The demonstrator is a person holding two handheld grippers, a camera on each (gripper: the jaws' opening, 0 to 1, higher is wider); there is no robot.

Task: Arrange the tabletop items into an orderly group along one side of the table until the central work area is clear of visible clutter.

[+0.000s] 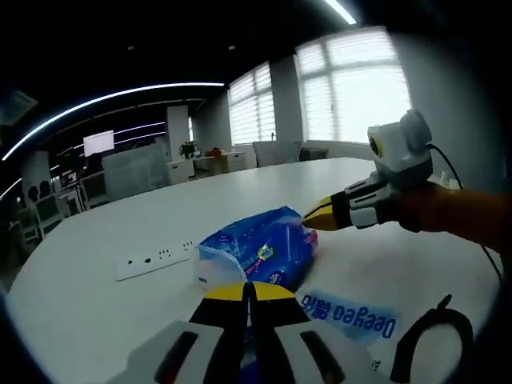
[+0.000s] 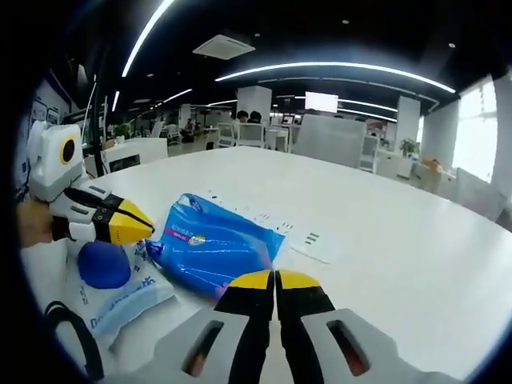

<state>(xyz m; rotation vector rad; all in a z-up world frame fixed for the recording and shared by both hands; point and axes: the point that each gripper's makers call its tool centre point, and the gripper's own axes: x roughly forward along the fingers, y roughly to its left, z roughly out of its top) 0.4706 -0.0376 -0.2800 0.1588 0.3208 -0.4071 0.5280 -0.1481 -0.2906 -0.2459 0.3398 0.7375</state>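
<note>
We see both grippers with jaws closed together, gripping nothing: left gripper [image 1: 250, 290], right gripper [image 2: 276, 278]. The blue packet [image 2: 214, 246] lies mid-surface [image 2: 416, 256], just beside the white power strip [image 1: 156, 261].

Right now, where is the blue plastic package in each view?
Left gripper view: the blue plastic package lies at centre, just beyond this gripper's shut fingers, right of the white power strip.
Right gripper view: it lies left of centre, with the power strip behind it.
Shared landmark: the white power strip.
</note>
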